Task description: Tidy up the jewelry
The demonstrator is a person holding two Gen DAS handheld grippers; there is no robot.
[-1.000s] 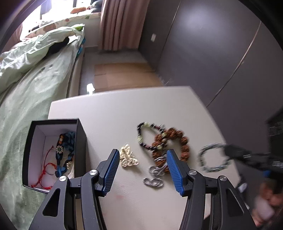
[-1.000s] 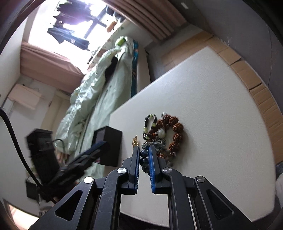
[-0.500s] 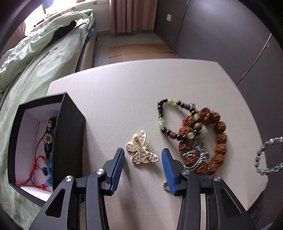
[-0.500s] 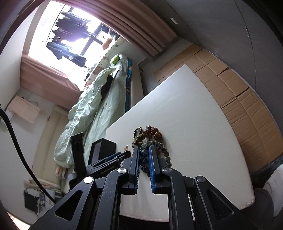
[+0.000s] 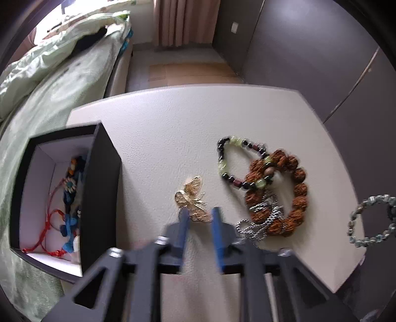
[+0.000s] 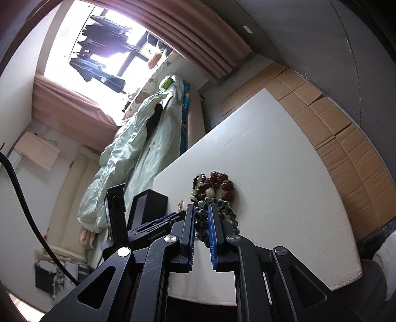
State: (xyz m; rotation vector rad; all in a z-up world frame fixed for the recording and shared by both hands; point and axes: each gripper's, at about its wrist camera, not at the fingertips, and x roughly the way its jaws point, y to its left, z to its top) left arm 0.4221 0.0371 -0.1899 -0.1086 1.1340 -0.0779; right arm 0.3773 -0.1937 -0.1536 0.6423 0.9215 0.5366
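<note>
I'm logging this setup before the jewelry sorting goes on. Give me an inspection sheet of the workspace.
Surface: white table, textured.
Job's things: gold butterfly brooch; beaded bracelet overlapping brown seed bracelet; silver chain; black box holding cords.
Clutter: nothing seen.
Grippers: left gripper closing around brooch; right gripper shut on grey-blue bracelet.
Cables: black cable.
Surroundings: bed, curtains.

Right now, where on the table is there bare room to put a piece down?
Bare: the far half of the table, beyond the black box and the bead bracelets; also the strip between box and gold butterfly brooch. Crowded: the right side, where the bracelets, brown bead ring and silver chain overlap.
</note>
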